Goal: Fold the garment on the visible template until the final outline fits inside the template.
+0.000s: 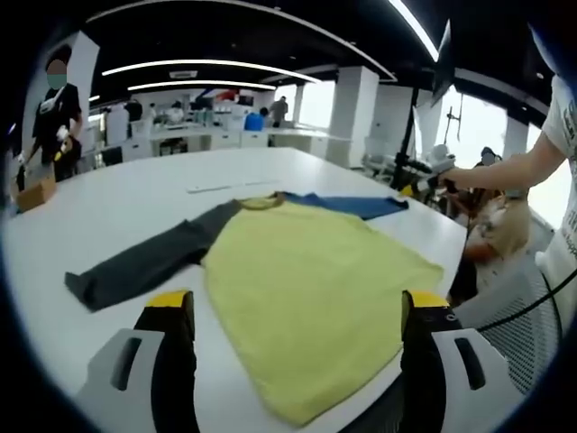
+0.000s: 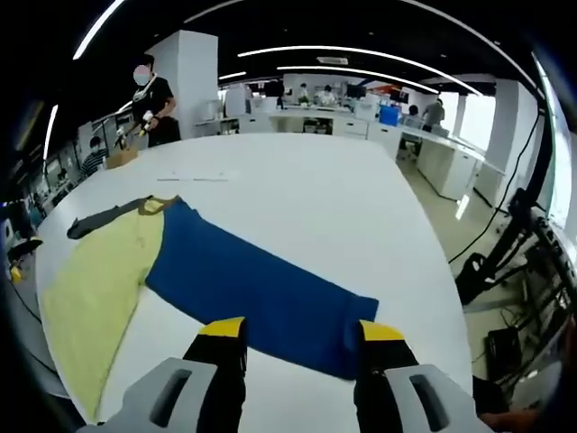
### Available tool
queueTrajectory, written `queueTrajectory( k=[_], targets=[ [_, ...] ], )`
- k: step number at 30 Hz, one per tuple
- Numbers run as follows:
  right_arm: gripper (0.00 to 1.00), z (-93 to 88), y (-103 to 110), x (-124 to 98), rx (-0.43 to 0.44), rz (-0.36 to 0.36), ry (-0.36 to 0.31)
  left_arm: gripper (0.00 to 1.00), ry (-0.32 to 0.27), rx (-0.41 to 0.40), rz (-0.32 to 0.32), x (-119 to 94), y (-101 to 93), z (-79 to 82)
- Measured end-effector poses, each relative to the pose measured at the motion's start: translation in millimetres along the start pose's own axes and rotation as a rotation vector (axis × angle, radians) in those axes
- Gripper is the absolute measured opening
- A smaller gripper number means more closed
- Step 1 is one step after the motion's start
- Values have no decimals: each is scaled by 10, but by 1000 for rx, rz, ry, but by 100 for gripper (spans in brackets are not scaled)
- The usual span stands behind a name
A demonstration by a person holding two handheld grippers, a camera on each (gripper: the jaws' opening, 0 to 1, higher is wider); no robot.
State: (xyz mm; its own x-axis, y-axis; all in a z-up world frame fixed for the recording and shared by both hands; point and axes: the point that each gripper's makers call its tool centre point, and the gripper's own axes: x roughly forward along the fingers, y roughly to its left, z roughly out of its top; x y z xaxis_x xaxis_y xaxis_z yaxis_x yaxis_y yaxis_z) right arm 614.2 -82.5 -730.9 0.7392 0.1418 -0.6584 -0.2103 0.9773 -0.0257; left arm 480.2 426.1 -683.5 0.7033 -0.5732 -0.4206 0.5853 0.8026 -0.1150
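A long-sleeved garment lies flat on the white table. Its body is yellow, one sleeve is dark grey and the other blue. My left gripper is open at the body's near hem, one yellow-tipped jaw on each side of the cloth. In the right gripper view the blue sleeve runs across the middle, with the yellow body to its left and the grey sleeve beyond. My right gripper is open just over the blue sleeve's cuff end. I cannot make out a template outline.
A thin pale strip lies on the table beyond the collar. The table edge runs close to the blue sleeve. A person's arm reaches in at the right, above a mesh chair. A person in black stands by a cardboard box.
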Motion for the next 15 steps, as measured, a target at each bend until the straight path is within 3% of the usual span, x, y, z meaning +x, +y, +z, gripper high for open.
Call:
queueTrajectory(
  k=[15],
  targets=[
    [25,-260,-311,121,-35,-95,103,87,0,1,9,-20,38,3]
  ],
)
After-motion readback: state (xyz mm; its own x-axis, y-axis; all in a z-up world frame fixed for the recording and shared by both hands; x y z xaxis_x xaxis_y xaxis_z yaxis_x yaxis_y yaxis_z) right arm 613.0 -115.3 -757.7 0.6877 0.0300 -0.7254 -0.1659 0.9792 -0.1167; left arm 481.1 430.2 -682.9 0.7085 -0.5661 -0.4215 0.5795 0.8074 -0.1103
